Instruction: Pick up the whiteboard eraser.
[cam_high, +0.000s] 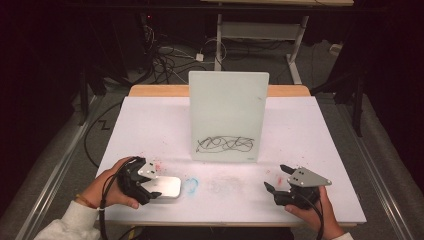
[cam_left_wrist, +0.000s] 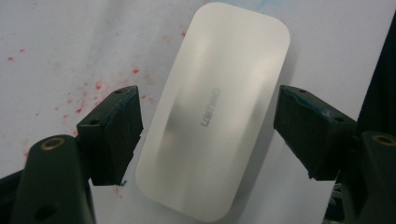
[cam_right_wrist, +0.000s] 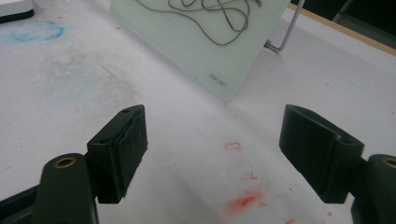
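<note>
Eraser lies flat, long axis left-right on table, between left gripper's spread jaws.

Upright whiteboard blocks table centre; open tabletop either side.

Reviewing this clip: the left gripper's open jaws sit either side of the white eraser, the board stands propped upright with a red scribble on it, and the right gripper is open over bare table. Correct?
Not quite: the scribble on the board is black, not red, as the high view shows. The rest holds: the left gripper is open around the white eraser, and the right gripper is open over the table.
</note>
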